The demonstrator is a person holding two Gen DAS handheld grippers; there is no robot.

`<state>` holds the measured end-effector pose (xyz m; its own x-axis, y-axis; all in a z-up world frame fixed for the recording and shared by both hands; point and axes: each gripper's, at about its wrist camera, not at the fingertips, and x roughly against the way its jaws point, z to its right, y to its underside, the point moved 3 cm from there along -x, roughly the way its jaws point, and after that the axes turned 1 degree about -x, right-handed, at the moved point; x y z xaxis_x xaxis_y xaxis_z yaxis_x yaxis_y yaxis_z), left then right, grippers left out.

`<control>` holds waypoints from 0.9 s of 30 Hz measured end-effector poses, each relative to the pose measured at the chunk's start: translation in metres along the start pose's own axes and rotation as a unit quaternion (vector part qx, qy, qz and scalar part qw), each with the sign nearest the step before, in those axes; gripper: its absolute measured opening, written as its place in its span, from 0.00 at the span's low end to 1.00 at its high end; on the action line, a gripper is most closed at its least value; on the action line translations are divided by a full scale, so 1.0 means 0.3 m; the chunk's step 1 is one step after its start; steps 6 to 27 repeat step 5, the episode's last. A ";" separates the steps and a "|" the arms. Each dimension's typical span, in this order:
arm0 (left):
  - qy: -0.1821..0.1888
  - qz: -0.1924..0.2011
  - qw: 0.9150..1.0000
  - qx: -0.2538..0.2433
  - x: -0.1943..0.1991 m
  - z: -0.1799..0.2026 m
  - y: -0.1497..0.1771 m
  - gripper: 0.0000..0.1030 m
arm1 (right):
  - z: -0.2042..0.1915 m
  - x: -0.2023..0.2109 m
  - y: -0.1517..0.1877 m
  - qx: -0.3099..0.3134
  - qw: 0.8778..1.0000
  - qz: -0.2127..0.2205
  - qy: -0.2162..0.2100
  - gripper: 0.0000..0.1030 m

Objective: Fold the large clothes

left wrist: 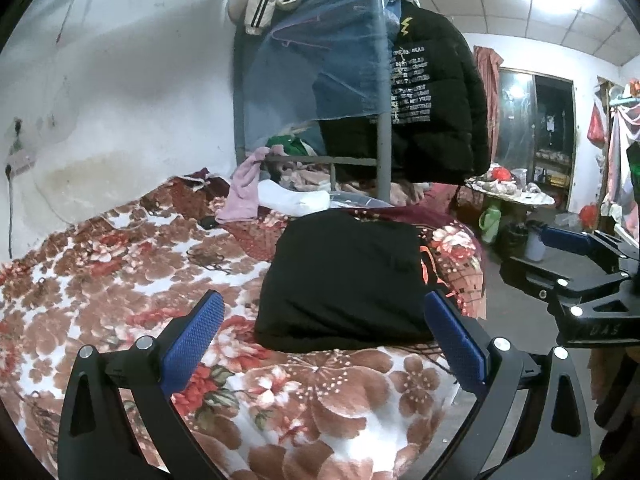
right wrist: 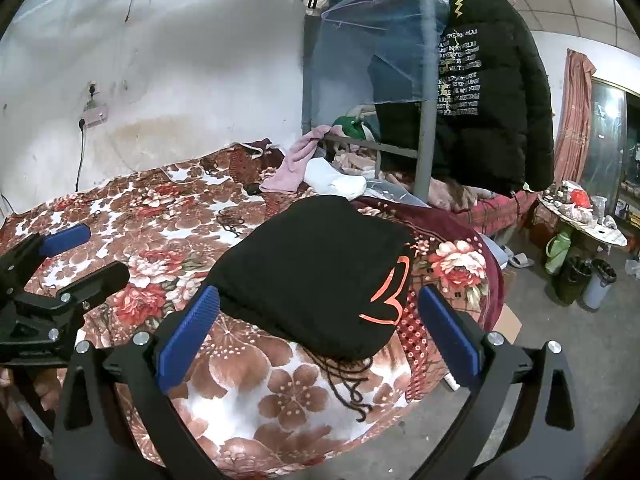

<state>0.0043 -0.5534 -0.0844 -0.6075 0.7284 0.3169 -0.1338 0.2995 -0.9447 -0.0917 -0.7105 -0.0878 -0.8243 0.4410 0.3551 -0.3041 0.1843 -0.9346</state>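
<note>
Two open grippers, folded black garment [right wrist: 316, 272] seemingly just beyond jaws

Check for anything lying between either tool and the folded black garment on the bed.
Nothing visible does. Only bare floral blanket lies between the open right tool, the open left tool and the black garment.

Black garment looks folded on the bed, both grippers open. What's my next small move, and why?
Probably ease both grippers back: the black garment lies as a compact folded stack on the floral blanket, and left gripper and right gripper are open, holding nothing.
</note>
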 end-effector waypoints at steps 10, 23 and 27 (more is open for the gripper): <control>0.007 0.001 1.000 -0.004 0.004 0.003 0.002 0.95 | 0.000 0.003 -0.002 0.002 1.000 0.000 0.000 0.95; 0.007 0.001 1.000 -0.004 0.004 0.003 0.002 0.95 | 0.000 0.003 -0.002 0.002 1.000 0.000 0.000 0.95; 0.007 0.001 1.000 -0.004 0.004 0.003 0.002 0.95 | 0.000 0.003 -0.002 0.002 1.000 0.000 0.000 0.95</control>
